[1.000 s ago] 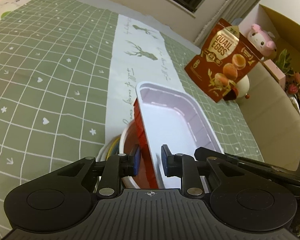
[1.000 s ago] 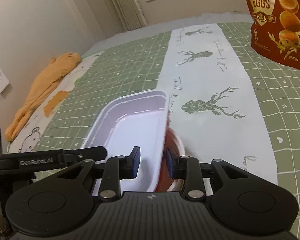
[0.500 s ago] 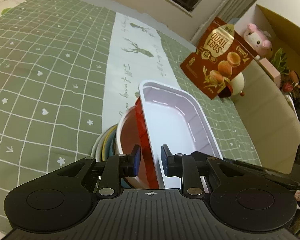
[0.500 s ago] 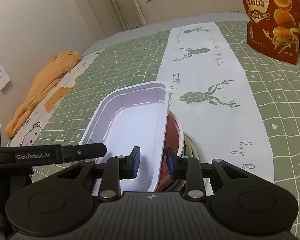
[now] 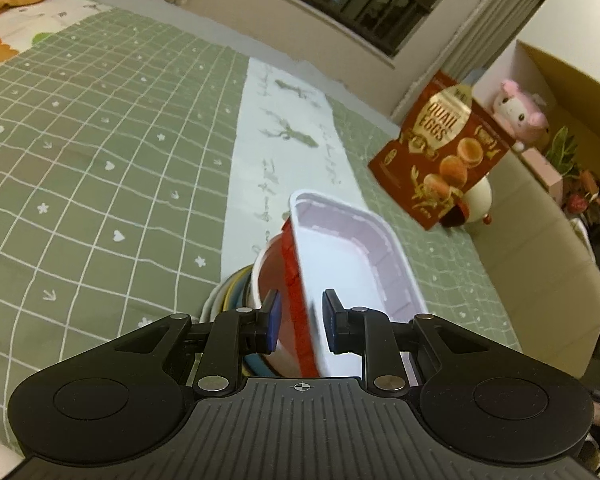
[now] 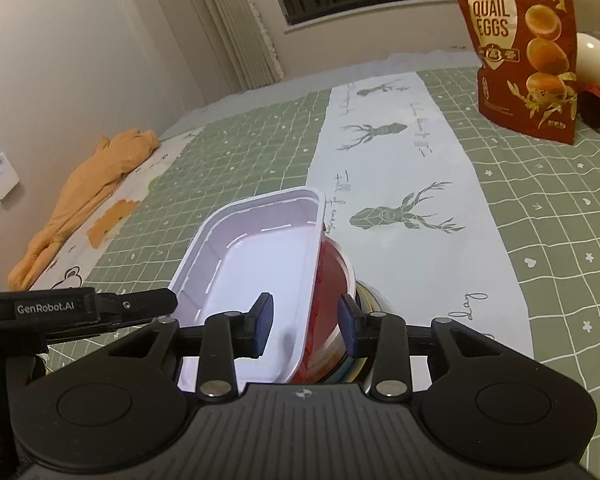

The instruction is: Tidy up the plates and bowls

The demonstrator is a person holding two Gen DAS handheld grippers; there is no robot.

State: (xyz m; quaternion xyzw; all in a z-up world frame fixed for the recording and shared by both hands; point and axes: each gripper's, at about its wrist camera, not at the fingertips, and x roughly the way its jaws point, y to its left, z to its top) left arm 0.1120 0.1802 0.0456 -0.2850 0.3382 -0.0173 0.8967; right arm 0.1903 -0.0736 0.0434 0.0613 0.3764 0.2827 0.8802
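Setting the white tray (image 6: 256, 256) onto the pile of bowls (image 6: 342, 280) looks like the step in hand. The tray is white inside and red outside. It sits tilted on top of a red bowl, and more bowls with coloured rims are stacked under that one. The whole pile stands on the green checked cloth (image 5: 100, 160), right by the white strip with deer on it (image 6: 392, 184).

The left claw (image 5: 299, 320) has one long side of the tray between its two blue pads. The pads stand narrow, but a little gap shows beside the tray wall, so I cannot tell if they really squeeze it.

The right claw (image 6: 303, 323) is at the other long side. Its jaws are opening now. The tray wall is between them, but the pads do not touch it.

The tray seems almost put down. Next, I think the left claw has to let go too. Then both claws should pull back slowly and straight, so they do not bump the tray. It leans a bit, so a knock could slide it off the pile.

A bag of quail eggs (image 6: 520, 48) stands far off and is not in the way.
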